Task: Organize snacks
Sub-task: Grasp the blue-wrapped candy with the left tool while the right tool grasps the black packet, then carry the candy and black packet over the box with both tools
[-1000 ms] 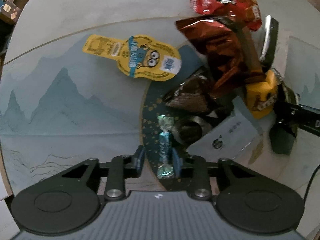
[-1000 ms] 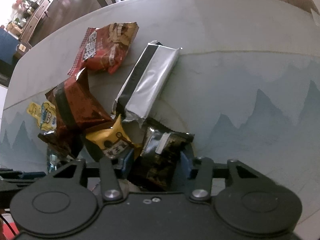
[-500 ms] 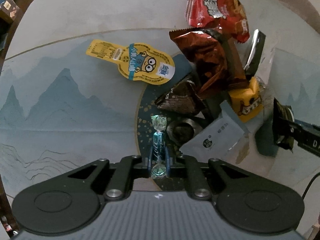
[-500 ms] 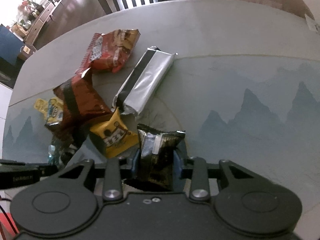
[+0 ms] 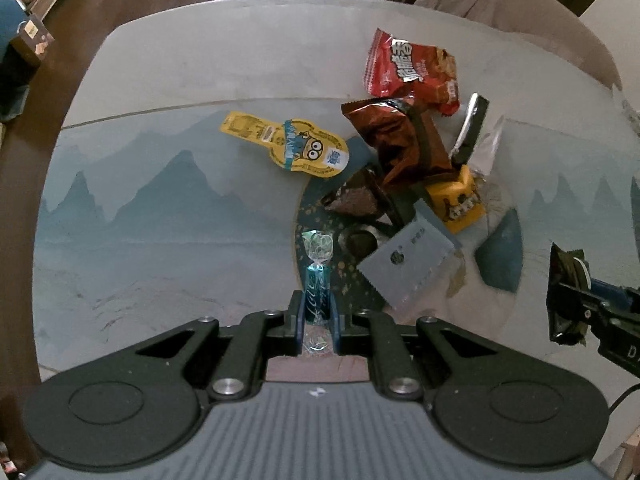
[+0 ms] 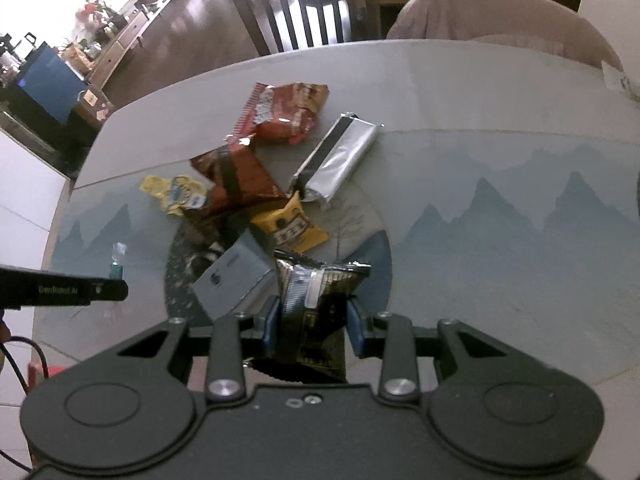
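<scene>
Left gripper (image 5: 316,316) clamped tight on blue twist-wrapped candy (image 5: 317,280), candy upright between fingers, held above table (image 5: 160,264). Right gripper (image 6: 314,326) closed on black-and-silver snack packet (image 6: 316,304), also lifted off the table. Rest of the snacks piled at 1 o'clock from left gripper: red chip bag (image 5: 412,68) farthest, brown bag (image 5: 404,140) touching it, yellow packet (image 5: 456,200), grey sachet (image 5: 404,268) nearest. Minion-print yellow pouch (image 5: 288,146) lies apart at 11 o'clock. Silver bar (image 6: 340,160) at 12 o'clock from right gripper.
</scene>
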Demonstrator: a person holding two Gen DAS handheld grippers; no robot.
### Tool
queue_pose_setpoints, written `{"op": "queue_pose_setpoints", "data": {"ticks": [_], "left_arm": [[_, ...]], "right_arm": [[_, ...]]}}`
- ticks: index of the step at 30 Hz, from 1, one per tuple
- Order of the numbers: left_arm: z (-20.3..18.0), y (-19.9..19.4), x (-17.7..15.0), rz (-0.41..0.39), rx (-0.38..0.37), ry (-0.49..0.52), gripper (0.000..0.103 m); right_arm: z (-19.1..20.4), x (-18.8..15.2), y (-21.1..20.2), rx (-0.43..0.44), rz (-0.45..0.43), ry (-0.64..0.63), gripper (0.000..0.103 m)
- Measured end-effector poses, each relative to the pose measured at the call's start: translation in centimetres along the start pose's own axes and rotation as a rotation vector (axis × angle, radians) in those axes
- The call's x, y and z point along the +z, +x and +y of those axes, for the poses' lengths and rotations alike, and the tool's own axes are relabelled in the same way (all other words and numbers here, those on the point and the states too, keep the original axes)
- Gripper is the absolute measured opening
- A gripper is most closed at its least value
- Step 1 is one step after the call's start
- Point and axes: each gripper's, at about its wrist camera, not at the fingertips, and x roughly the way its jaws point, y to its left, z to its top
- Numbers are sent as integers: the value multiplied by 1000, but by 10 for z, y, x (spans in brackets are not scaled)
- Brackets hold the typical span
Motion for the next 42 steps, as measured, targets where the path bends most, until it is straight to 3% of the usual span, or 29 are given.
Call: {"op": "queue_pose_setpoints", "data": {"ticks": [15, 25, 33, 42], "left_arm": [[12, -80, -70, -92, -35, 58, 13], [23, -118, -122, -108, -66, 112, 13], [36, -128, -168, -101, -81, 128, 13], [55, -106, -203, -48, -91, 117, 13]], "right_arm": [[57, -59, -81, 14, -82, -117, 33], [97, -100, -110, 29, -101, -186, 33], [125, -133, -115, 52, -90, -224, 33], [153, -166, -98, 57, -37, -257, 33]]}}
